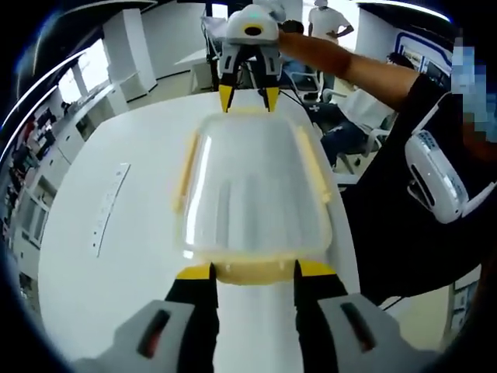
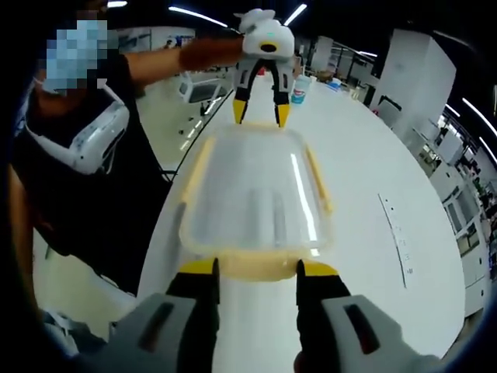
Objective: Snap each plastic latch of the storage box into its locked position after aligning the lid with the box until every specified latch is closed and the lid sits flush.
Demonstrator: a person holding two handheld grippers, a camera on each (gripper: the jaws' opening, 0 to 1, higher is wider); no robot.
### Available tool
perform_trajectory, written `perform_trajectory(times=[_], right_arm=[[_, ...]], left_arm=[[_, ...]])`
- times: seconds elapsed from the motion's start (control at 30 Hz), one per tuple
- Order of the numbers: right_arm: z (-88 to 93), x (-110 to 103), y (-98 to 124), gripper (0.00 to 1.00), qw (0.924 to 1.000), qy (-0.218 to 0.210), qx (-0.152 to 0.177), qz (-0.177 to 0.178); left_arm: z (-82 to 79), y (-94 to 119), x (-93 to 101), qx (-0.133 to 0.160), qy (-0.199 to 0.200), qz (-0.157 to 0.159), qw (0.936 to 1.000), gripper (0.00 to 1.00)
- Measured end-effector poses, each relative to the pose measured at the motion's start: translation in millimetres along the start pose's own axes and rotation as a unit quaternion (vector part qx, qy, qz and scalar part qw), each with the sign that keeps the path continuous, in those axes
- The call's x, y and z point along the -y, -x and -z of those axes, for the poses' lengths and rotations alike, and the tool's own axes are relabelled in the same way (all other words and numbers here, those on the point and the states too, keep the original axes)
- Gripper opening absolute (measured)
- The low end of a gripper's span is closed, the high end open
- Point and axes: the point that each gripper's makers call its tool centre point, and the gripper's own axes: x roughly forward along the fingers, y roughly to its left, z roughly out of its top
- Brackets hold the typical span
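Note:
A clear storage box (image 1: 252, 186) with a see-through lid lies on the white table (image 1: 140, 256), also seen as the box (image 2: 252, 194). Yellow latches run along its long sides (image 1: 186, 167) (image 1: 314, 163), and a yellow end latch (image 1: 252, 273) lies at the near end. My left gripper (image 1: 255, 272) stands open with its jaws either side of that end latch. At the opposite end my right gripper (image 1: 248, 99) hangs open just above the rim. In the right gripper view, my right gripper (image 2: 258, 270) straddles its own end latch (image 2: 252, 266), and the left gripper (image 2: 260, 113) is open at the far end.
A white strip (image 1: 109, 206) lies flat on the table beside the box. A small bottle (image 2: 299, 89) stands farther along the table. The person in dark clothes (image 1: 419, 233) stands at the table's long edge, with a white device (image 2: 85, 140) on the chest. Desks and chairs fill the room behind.

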Motion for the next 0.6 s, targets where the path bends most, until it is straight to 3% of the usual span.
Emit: perform_trajectory(times=[0.27, 0.6], right_arm=[[8.6, -3.3, -10.6, 0.34, 0.9996, 0.002, 0.028, 0.003], [15.6, -4.4, -18.3, 0.34, 0.9996, -0.001, 0.030, -0.001]], left_arm=[[7.9, -12.1, 2.2, 0.027, -0.001, 0.004, 0.9996, 0.35], [12.7, -22.2, 3.3, 0.033, 0.002, 0.011, 0.9994, 0.35]])
